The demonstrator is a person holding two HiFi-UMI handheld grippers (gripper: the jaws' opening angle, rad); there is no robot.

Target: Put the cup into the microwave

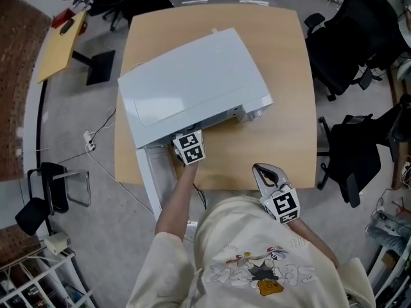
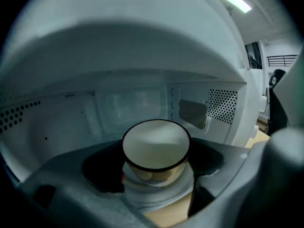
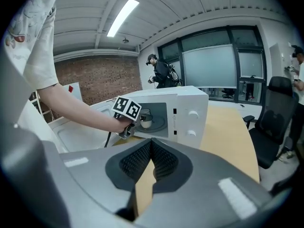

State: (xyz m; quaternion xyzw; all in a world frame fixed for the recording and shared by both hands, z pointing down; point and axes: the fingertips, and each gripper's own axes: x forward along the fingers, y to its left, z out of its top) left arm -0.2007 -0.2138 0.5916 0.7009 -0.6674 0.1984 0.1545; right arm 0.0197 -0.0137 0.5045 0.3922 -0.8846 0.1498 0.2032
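Note:
A cream cup [image 2: 156, 148] with a dark rim sits upright between the jaws of my left gripper [image 2: 156, 177], which is shut on it. The cup is at the mouth of the white microwave [image 1: 192, 82], with the cavity's back wall [image 2: 118, 108] straight ahead. In the right gripper view the cup [image 3: 146, 120] shows in front of the open cavity, held by the left gripper [image 3: 135, 123]. The microwave's door [image 1: 149, 178] hangs open to the left. My right gripper [image 1: 266, 172] rests near the table's front edge, shut, with nothing between its pads [image 3: 161, 158].
The microwave stands on a wooden table [image 1: 276, 50]. Black office chairs [image 1: 350, 37] stand to the right of it. A cable [image 1: 96, 146] trails on the floor at the left. A person [image 3: 161, 72] stands far off by the windows.

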